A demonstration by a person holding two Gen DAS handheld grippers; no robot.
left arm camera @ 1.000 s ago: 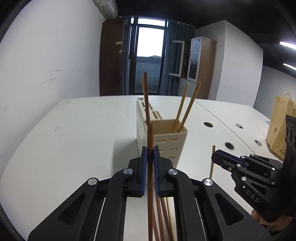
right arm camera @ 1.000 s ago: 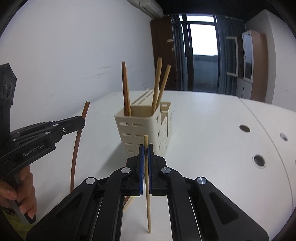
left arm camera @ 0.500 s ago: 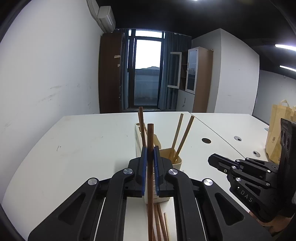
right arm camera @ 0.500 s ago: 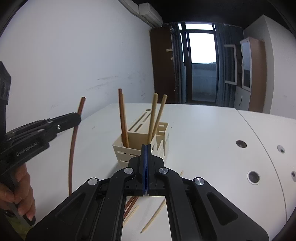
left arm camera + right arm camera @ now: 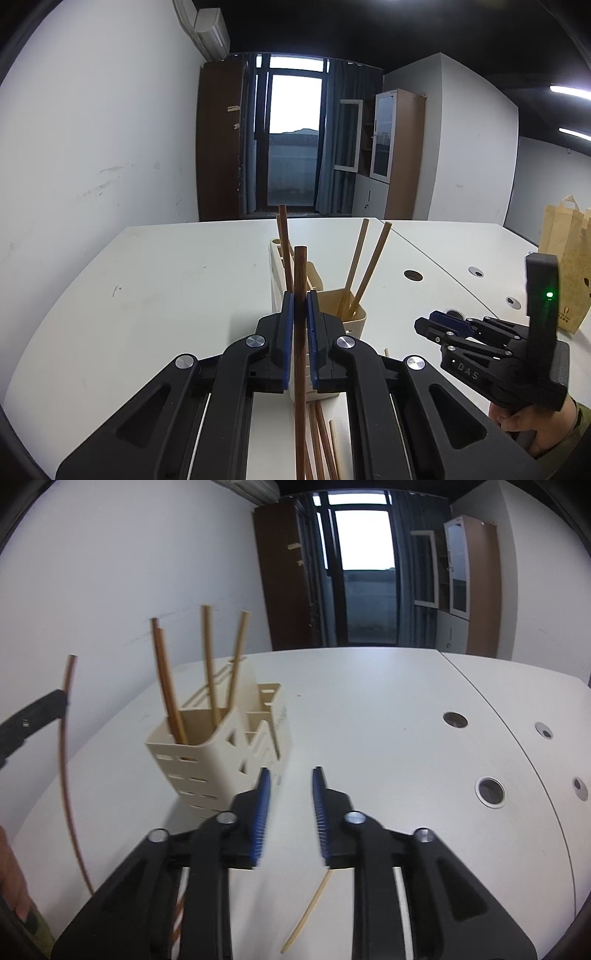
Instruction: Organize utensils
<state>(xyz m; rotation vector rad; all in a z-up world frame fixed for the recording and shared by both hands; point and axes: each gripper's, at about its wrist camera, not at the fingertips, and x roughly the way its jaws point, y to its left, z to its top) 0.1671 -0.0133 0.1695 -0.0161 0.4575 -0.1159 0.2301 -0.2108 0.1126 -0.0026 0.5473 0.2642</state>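
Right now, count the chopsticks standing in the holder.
4: two dark chopsticks in the holder, left side of its front compartment; two light chopsticks on the right. None looks hidden.

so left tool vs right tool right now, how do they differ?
Left tool: jaws shut on a dark brown chopstick, held upright. Right tool: jaws apart and opening, nothing between the pads.
Left tool sits right in front of the cream utensil holder; right tool sits off to the holder's right, above a pale chopstick lying on the table.
Shared: black bodies with blue pads, each held in a hand.
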